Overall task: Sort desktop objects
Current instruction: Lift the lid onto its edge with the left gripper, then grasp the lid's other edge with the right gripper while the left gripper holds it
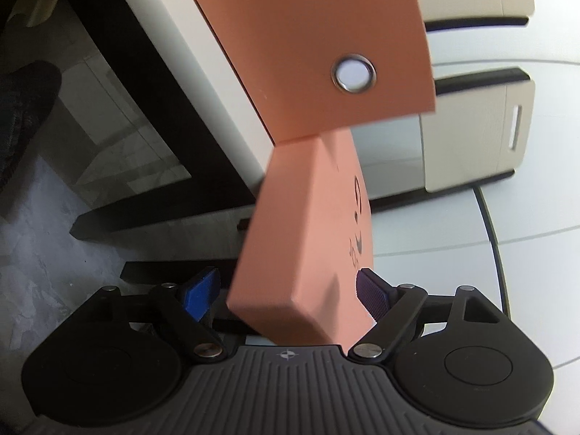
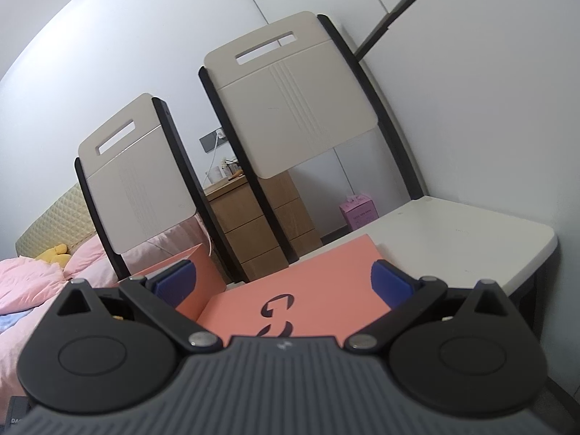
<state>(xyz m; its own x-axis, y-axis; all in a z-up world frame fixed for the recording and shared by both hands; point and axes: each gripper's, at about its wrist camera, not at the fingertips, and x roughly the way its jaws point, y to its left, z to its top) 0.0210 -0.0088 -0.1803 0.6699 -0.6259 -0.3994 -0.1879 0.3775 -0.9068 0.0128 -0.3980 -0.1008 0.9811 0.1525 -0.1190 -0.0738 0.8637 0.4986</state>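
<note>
Item: salmon box (image 1: 304, 246), held over the white chair seat (image 2: 453, 239). My left gripper (image 1: 290, 290) pinches its end between the jaws to carry it. My right gripper (image 2: 282, 282) stands spread astride the box, seemingly steadying it. Salmon flap with eyelet (image 1: 326, 36) beyond the box.

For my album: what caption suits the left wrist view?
Left gripper holding a salmon-pink box beside two chairs.

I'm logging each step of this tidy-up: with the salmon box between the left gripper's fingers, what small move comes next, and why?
Probably carry the salmon box toward the salmon bag and set it beside or into it. The left gripper appears shut on the box, which is tilted just below the bag at the white tabletop's edge. The right gripper is open above it.
</note>
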